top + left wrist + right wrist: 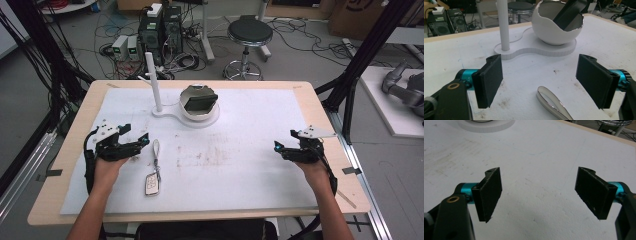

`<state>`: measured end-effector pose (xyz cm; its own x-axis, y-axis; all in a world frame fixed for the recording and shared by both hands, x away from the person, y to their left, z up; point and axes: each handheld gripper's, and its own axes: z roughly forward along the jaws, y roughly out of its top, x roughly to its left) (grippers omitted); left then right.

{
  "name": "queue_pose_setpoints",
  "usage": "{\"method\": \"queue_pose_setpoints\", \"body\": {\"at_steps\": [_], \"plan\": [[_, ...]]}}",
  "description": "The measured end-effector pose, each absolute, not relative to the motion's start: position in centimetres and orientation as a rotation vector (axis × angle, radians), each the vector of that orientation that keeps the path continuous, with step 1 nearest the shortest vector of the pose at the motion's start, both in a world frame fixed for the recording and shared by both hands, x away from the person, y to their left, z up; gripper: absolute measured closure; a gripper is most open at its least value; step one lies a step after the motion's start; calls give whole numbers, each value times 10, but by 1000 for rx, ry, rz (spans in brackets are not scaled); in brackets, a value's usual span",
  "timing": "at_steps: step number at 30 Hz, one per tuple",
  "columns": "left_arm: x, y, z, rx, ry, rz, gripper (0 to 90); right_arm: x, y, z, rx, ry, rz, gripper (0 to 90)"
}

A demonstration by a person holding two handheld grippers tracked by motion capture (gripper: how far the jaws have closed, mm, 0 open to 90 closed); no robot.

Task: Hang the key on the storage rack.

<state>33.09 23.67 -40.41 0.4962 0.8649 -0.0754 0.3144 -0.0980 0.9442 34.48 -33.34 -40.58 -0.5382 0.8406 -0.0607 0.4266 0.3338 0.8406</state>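
Car key fob (151, 184) with limp strap loop (157, 150) lying near the table's (70, 165) front-left corner, beside left gripper (141, 141). Both grippers, right gripper (278, 148) included, wide apart, empty. Probably light, hard, slippery; best pinched across the fob's flat sides.

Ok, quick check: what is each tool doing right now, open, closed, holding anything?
Left tool: open, holding nothing; the key fob strap lies on the table between its jaws, untouched.
Right tool: open, holding nothing, above bare table.
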Motion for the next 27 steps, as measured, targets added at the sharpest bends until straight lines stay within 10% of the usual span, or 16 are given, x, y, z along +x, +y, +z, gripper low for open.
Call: {"method": "queue_pose_setpoints", "body": {"at_steps": [27], "plan": [[311, 220, -421, 1748, 1145, 605, 263, 347, -328, -410, 1087, 2143, 1114, 230]]}}
